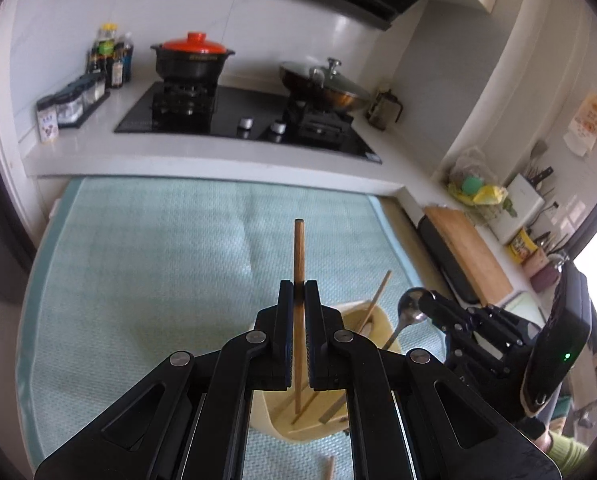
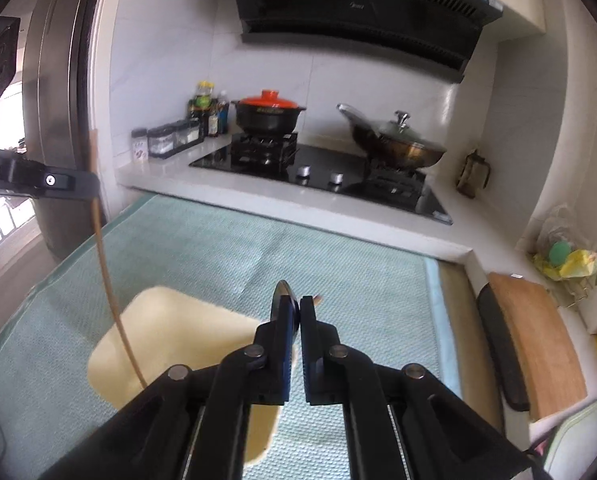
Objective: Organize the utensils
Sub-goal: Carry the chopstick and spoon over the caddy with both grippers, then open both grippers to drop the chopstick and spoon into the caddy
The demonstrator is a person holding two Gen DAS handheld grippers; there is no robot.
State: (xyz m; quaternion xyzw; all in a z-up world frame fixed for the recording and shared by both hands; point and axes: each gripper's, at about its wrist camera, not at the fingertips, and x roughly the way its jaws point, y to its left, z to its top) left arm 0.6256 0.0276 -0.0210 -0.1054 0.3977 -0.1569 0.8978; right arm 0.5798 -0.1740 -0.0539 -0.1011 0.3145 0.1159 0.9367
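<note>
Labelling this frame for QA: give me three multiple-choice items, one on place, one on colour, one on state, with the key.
1. What does the beige holder stand on?
A. the stove
B. the green mat
C. the cutting board

2. What colour is the lid of the black pot?
A. red
B. blue
C. white

3. What do the left tongs do?
A. stand open and empty
B. clamp a spoon
C. clamp a wooden chopstick

Key:
1 B, the green mat shows on all visible sides of the holder.
2 A, the red lid sits on the pot on the stove.
3 C, the wooden chopstick rises between the closed fingers; the spoon is in the right tongs.
</note>
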